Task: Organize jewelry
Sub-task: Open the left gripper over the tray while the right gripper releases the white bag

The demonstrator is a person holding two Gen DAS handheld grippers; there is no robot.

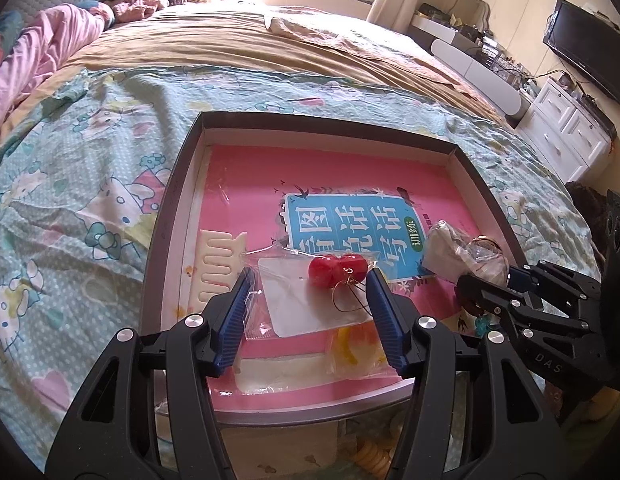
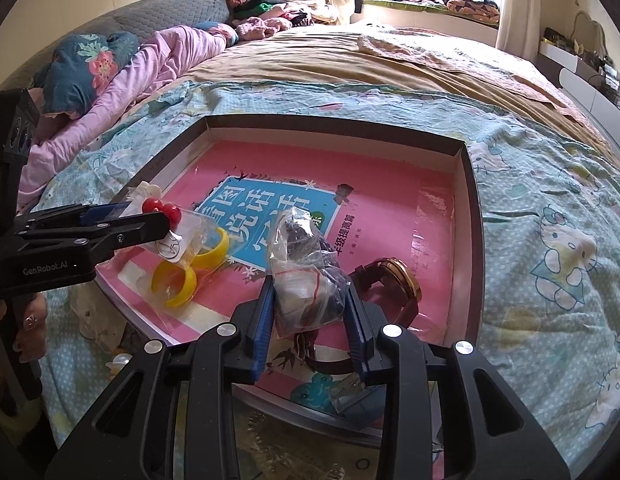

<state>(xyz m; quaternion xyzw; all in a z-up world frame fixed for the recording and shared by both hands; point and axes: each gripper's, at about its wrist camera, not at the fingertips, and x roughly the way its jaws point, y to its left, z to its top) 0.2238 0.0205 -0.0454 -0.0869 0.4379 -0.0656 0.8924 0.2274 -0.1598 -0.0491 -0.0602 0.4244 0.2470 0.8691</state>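
Blue ribbed pads line the fingers of both grippers. In the left wrist view the left gripper stands wide open, its 2 fingers on either side of a clear bag with red bead earrings on a white card; the bag lies between the pads, and I cannot tell if either pad touches it. Just left of it lies a cream comb, which the right wrist view hardly shows. Under the bag, nearer to the camera, a yellow shape is seen through plastic; only the right wrist view shows it clearly as 2 yellow rings in a clear bag.

In the right wrist view the right gripper is partly closed around a crumpled clear bag with dark and white things inside, and both pads seem to press its sides. Just to the right of this bag a brown watch with a gold-coloured rim lies on its side; the left wrist view shows only a small part of it.

All these things are inside a shallow dark tray, on a pink book with a blue title panel. The tray rests on a bed with a light blue cartoon-print sheet, and farther away a tan blanket covers the bed.
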